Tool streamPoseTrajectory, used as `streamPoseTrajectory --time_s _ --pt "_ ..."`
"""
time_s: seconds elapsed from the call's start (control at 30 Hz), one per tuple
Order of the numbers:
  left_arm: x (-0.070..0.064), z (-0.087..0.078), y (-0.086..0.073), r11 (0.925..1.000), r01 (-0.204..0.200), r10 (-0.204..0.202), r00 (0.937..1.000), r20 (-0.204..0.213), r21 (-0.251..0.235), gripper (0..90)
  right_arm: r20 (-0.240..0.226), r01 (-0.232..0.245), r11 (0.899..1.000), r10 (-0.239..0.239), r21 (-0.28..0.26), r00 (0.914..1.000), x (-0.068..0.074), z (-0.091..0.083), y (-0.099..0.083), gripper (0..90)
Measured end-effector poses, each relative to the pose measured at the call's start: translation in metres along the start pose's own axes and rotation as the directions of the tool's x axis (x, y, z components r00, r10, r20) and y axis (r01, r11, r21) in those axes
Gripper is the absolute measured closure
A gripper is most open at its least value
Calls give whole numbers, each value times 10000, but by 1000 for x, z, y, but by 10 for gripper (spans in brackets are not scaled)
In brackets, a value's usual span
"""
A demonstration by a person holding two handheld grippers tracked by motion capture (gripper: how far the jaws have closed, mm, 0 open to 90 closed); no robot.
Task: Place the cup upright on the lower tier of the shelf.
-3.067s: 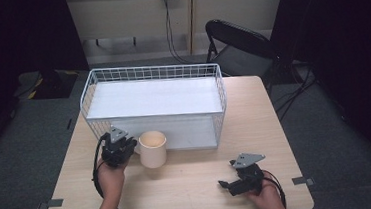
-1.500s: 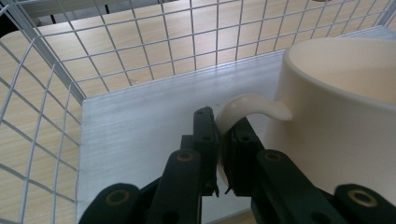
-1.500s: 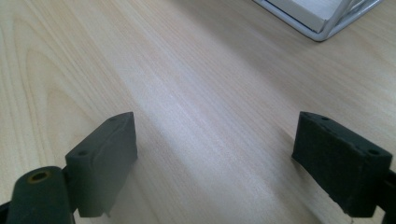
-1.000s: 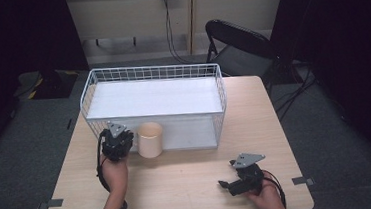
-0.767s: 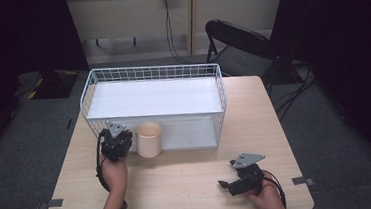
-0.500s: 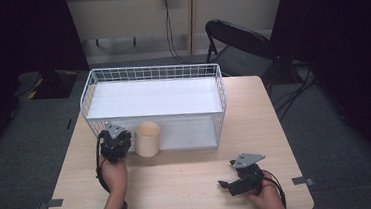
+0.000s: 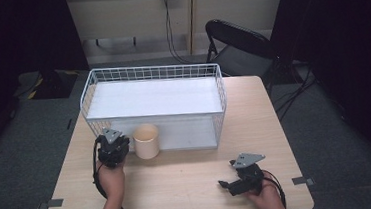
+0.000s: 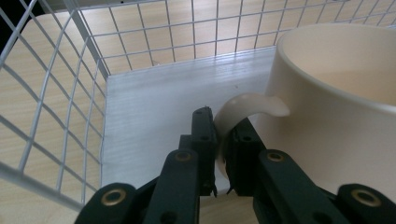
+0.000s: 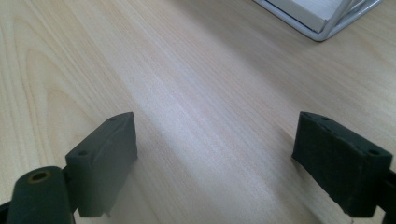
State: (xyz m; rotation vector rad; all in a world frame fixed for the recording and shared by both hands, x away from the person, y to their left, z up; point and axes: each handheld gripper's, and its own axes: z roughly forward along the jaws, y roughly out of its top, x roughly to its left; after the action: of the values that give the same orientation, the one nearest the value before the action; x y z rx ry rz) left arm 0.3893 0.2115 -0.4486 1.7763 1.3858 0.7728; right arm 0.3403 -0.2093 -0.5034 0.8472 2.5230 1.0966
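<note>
One mug (image 7: 146,141) stands out on the table (image 7: 189,179): cream, glossy, plain, wide-mouthed, with a curved handle (image 8: 243,109) on its left side. It sits at the near left corner of the basket (image 7: 151,74), against the basket's near wall; from the high view I cannot tell whether it rests on the table or is lifted. The left gripper (image 7: 111,146) is just left of the mug, and in the left gripper view its two black jaws are clenched on the handle, one on each side of the loop. The mug's inside looks empty as far as the views reach.

The right gripper (image 7: 242,178) lies low at the near right of the table, well apart from the mug. In the right gripper view its jaws stand wide apart with bare wood between them, grasping nothing, and a corner of the basket shows at the far right.

The table is pale wood with a fine grain. The basket is white wire with a white board as its floor, and takes up the far middle of the table. Past the table, a black folding chair (image 7: 236,45) stands at the far right on grey carpet (image 7: 336,137), cables (image 7: 170,28) hang down a light wall (image 7: 131,13), and dark curtains (image 7: 22,32) close both sides.
</note>
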Motion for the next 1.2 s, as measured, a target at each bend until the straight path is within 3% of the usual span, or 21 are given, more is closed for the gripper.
streamPoseTrajectory --time_s 0.23,0.47,0.53,0.93,1.2 --pt "-2 -2 -2 9998 -32 31 10000 81 194 829 1 -1 10000 1 0 10000 0 0 0 129" --pt "-6 1 -1 9994 343 -343 9994 48 60 838 2 0 10000 0 -1 10000 0 0 0 129" --pt "-6 1 0 9996 211 -211 9998 28 174 841 -3 -1 10000 1 -2 10000 0 0 0 129" --pt "-7 2 5 9998 176 -177 9996 -211 -21 849 -7 -2 10000 2 1 10000 0 0 0 129" --pt "-6 10 10 9979 452 -478 9971 -594 -457 848 -9 -2 10000 2 1 10000 0 0 0 129"
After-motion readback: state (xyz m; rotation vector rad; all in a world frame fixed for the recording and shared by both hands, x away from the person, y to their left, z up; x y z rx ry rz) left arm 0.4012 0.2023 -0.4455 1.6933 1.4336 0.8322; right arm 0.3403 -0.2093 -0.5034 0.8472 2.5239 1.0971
